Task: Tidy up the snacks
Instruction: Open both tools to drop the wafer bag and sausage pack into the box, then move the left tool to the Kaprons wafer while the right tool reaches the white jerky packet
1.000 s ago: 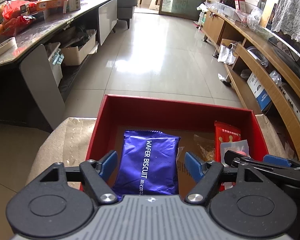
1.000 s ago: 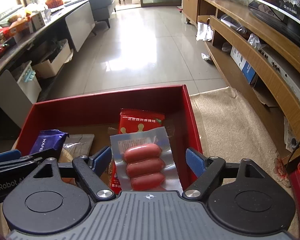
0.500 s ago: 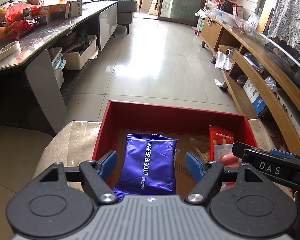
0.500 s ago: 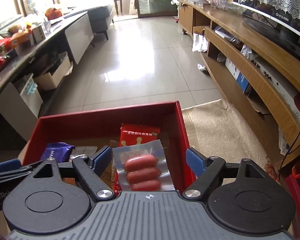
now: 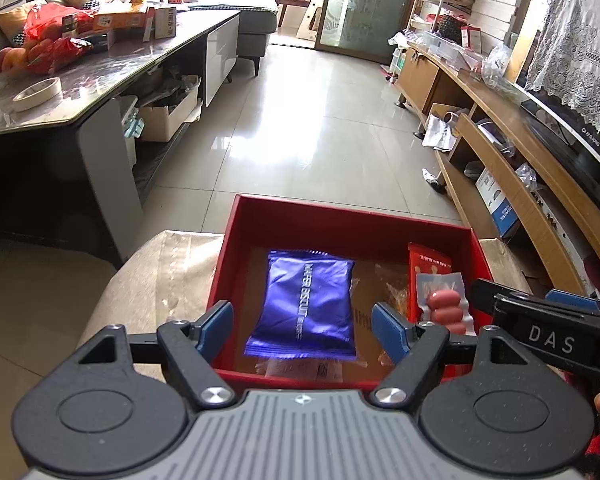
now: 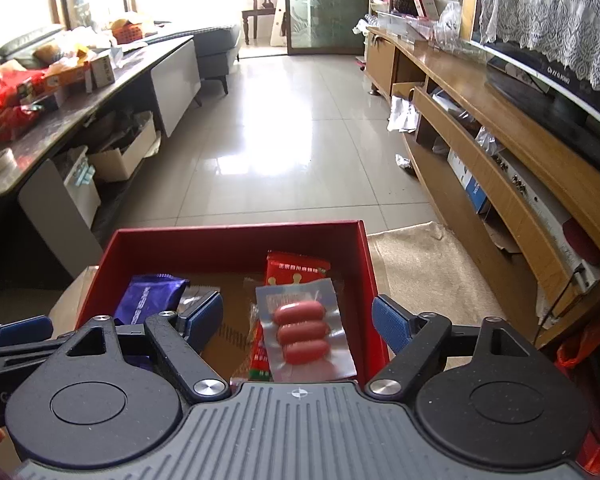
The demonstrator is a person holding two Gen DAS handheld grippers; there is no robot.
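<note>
Two snack packs (image 5: pixel 300 368) lie half-hidden beneath the wafer packet (image 5: pixel 306 306).

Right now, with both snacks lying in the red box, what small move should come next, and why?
Probably lift both away: the left hand-held gripper and right hand-held gripper are open, holding nothing, while the wafer biscuit pack and sausage pack lie in the red box.

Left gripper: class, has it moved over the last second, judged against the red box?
Yes. The left gripper has pulled back and up: the red box and wafer pack now look smaller and farther off.
</note>
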